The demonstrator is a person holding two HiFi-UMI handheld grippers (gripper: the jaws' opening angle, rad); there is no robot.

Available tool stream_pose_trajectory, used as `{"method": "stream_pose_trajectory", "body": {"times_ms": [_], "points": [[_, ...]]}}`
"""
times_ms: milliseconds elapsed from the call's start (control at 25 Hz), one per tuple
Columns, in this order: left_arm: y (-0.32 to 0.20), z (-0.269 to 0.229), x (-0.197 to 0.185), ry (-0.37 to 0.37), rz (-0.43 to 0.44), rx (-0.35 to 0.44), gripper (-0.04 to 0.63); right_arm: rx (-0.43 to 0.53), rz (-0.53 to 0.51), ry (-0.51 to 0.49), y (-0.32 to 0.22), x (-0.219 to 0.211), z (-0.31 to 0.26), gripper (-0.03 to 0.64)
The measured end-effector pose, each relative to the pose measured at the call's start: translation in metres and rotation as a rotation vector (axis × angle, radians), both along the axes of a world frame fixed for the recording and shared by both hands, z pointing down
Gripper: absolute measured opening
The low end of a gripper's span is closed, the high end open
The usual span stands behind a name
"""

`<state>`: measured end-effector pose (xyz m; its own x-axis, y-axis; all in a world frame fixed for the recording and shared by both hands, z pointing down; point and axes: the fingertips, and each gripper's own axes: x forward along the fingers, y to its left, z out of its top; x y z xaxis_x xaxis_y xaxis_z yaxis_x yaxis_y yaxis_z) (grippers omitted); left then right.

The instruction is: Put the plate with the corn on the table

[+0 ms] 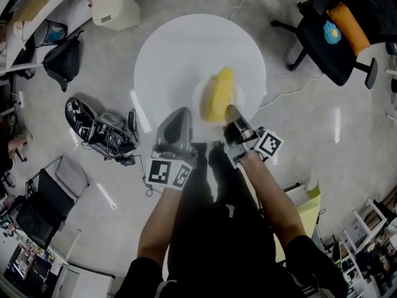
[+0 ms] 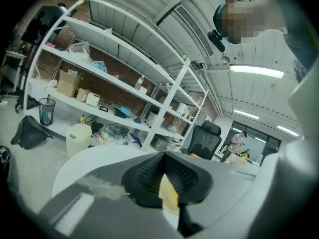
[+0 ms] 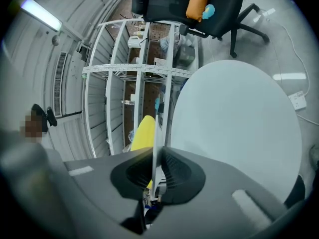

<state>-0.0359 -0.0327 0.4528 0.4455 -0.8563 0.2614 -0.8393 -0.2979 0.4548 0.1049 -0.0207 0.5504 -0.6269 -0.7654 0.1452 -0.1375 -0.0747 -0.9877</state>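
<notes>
A yellow corn cob (image 1: 218, 95) lies on a white plate (image 1: 239, 94) over the near right part of the round white table (image 1: 180, 48). My right gripper (image 1: 232, 113) is shut on the plate's near rim. In the right gripper view the plate's thin edge (image 3: 155, 133) runs between the pads, with the corn (image 3: 143, 132) just left of it and the table (image 3: 234, 118) beyond. My left gripper (image 1: 180, 118) hovers at the table's near edge, left of the plate and holding nothing. Its jaws look shut, and a sliver of corn (image 2: 171, 195) shows past them.
A cream bin (image 1: 115, 6) and a black backpack (image 1: 62, 61) sit on the floor at the far left. A pile of gear with cables (image 1: 99, 126) lies left of the table. A black office chair (image 1: 335, 30) stands at the far right. White shelving (image 2: 114, 78) lines the wall.
</notes>
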Motion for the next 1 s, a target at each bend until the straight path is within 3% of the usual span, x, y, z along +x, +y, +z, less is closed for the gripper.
{"method": "stream_pose_trajectory", "body": {"times_ms": [1000], "points": [[-0.025, 0.039, -0.023, 0.005, -0.023, 0.006, 0.005, -0.031, 0.003, 0.009, -0.015, -0.019, 0.047, 0.031]]}}
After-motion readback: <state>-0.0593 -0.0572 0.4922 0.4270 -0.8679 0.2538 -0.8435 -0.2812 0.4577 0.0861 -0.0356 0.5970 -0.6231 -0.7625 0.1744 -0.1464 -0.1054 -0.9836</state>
